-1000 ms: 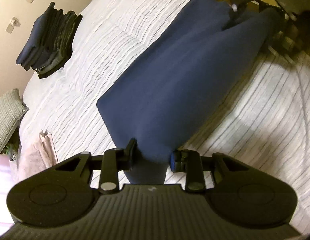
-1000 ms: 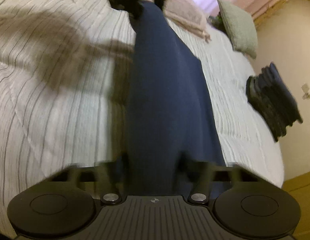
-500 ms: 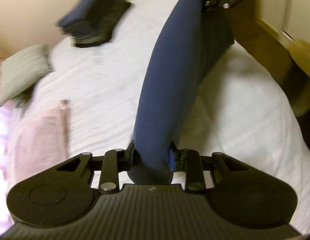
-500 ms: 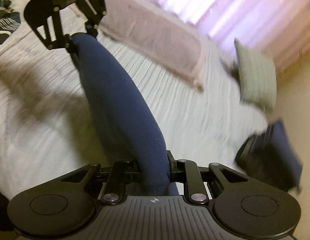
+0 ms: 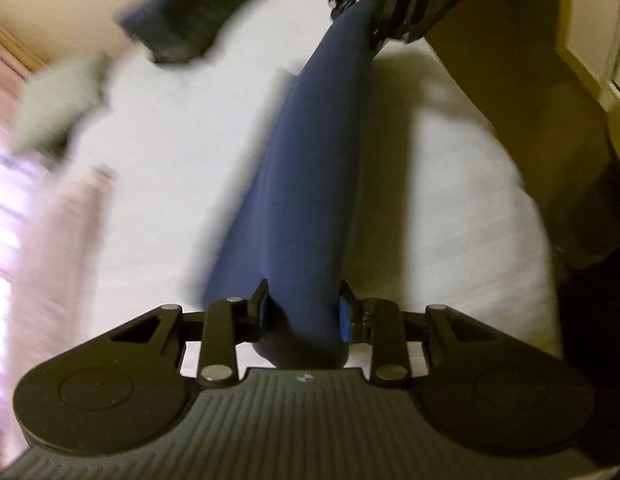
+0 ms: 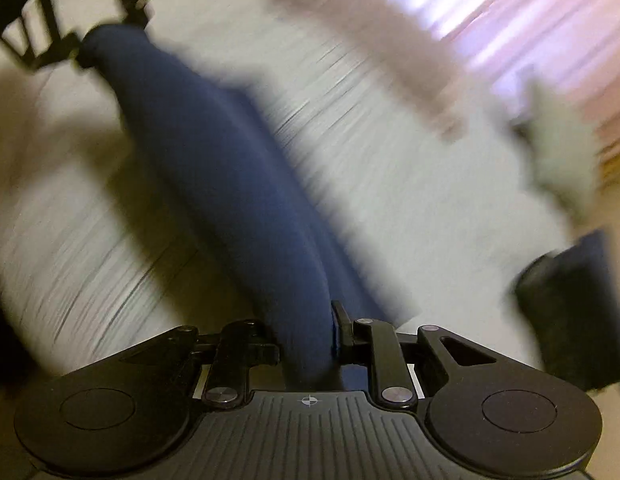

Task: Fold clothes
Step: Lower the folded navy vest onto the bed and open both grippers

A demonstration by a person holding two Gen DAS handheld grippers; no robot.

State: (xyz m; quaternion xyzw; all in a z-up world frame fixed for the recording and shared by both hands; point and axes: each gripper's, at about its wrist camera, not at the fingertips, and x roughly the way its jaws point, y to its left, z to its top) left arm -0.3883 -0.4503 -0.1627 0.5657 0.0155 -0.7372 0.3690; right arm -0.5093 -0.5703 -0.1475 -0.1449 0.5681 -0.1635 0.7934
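**Blue garment stretched between two grippers**

The left gripper point(image 5: 304, 314) and right gripper point(image 6: 306, 344) are each clamping an end of the blue garment point(image 5: 310, 184) above the bed point(image 5: 449, 216). Only the left view is showing the floor point(image 5: 521, 60).

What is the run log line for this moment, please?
left claw: shut on navy garment | right claw: shut on navy garment | garment stretched above bed

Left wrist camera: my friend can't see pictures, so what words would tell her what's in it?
A long navy-blue cloth garment stretches between two black grippers above a white bed: the left gripper pinches the near end, the right gripper the far end. The blurred background shows a dark stack of folded clothes, a grey-green pillow and a pale pink cloth.
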